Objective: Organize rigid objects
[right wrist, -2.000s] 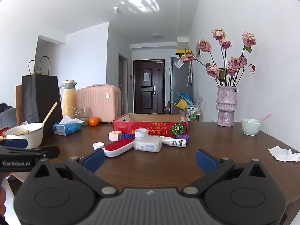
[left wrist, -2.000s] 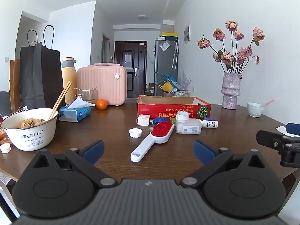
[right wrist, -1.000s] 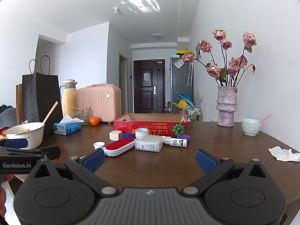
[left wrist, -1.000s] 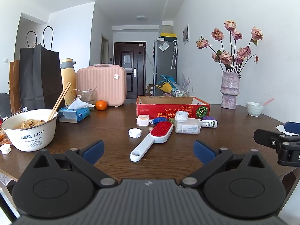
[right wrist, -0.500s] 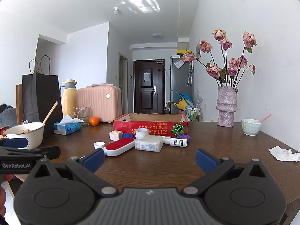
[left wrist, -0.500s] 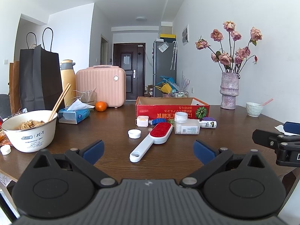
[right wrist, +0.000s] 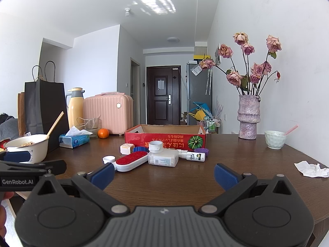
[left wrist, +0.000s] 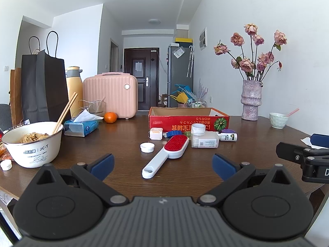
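Note:
A white lint brush with a red pad (left wrist: 166, 154) (right wrist: 131, 161) lies on the brown table in front of a red cardboard box (left wrist: 188, 118) (right wrist: 164, 136). Beside it lie a white cap (left wrist: 147, 147), a white pill bottle (left wrist: 203, 140) (right wrist: 163, 157), a small spray bottle (left wrist: 228, 136) (right wrist: 193, 156), a small white box (left wrist: 155, 133) and blue and purple lids. My left gripper (left wrist: 162, 165) is open and empty, just short of the brush handle. My right gripper (right wrist: 163, 174) is open and empty, near the pill bottle.
A white bowl with chopsticks (left wrist: 30, 142), a tissue box (left wrist: 81, 125), an orange (left wrist: 110, 117), a pink case (left wrist: 111, 94), black bag and flask stand at left. A vase of roses (left wrist: 250, 100), a small cup (left wrist: 278, 120) and crumpled paper (right wrist: 311, 168) are at right.
The left view has shifted very slightly; both grippers stay open and nothing on the table has moved.

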Demonstrator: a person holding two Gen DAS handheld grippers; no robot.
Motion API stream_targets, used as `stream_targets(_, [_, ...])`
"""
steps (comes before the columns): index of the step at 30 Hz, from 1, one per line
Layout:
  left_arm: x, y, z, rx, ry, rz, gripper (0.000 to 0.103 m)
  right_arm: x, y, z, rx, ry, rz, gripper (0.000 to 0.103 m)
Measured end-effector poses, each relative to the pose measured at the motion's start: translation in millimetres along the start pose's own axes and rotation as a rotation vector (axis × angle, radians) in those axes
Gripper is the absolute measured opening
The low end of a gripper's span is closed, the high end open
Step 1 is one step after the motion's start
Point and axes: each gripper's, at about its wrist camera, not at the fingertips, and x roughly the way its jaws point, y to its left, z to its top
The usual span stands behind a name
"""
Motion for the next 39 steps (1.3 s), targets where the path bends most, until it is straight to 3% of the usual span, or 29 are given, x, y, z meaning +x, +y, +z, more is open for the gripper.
stream_targets(39, [-1.4,-1.2,0.1,0.002,-0.003,0.000,0.103,1.5,-2.0,-0.6,-0.001,0.002,0.001,0.103])
